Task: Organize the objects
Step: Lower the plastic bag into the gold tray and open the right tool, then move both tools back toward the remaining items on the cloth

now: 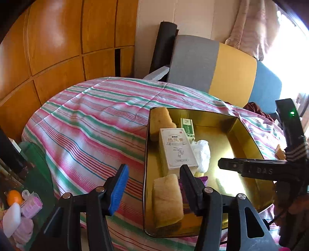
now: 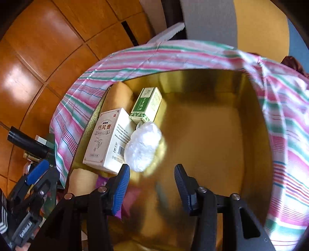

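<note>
White and crumpled, the wad (image 2: 143, 146) in the gold box (image 2: 212, 123) beside the cartons looks light and soft, so we would pinch its middle with the right gripper (image 2: 151, 174), now part open and empty.

You're facing a bed under a pink, green and white striped cover (image 1: 92, 119), backed by glossy orange wood panelling (image 1: 58, 48). Grey, yellow and blue cushions (image 1: 222, 67) lean against a cream wall (image 1: 193, 17). Strong daylight pours past a pale curtain (image 1: 256, 25) at your right.
</note>
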Demonstrator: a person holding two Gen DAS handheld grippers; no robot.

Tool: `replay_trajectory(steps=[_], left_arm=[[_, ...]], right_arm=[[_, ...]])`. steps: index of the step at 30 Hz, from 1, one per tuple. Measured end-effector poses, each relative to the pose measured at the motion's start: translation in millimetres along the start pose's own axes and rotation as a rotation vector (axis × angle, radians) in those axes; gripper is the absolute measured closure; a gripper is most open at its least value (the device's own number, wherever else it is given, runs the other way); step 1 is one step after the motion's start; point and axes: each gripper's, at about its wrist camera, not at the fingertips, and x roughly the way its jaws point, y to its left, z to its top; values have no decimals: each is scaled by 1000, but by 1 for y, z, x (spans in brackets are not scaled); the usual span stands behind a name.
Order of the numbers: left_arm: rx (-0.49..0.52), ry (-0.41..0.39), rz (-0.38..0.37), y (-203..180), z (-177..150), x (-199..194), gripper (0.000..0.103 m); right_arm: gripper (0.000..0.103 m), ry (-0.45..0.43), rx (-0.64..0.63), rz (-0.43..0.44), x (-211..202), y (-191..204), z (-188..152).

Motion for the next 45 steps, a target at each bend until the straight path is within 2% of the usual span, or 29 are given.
replay_trajectory(steps=[9, 17, 26, 36, 40, 42, 45], left_arm=[[46, -9, -20, -17, -1, -8, 46], [91, -15, -53, -35, -1, -14, 44], [160, -6, -131, -70, -2, -14, 42], [259, 11, -204, -121, 0, -10, 40], [302, 26, -239, -143, -1, -8, 40], [323, 28, -250, -152, -2, -8, 40], [344, 35, -275, -164, -3, -7, 39]], right_arm=[[54, -74, -53, -78, -41, -10, -22], [54, -113, -1, -134, -72, -44, -48], [54, -134, 170, -255, -123, -134, -85], [54, -194, 457, -407, -205, -261, -126], [51, -157, 511, -500, -229, -304, -140], [39, -107, 489, -535, -234, -322, -144], [36, -33, 428, -588, -236, -344, -148]])
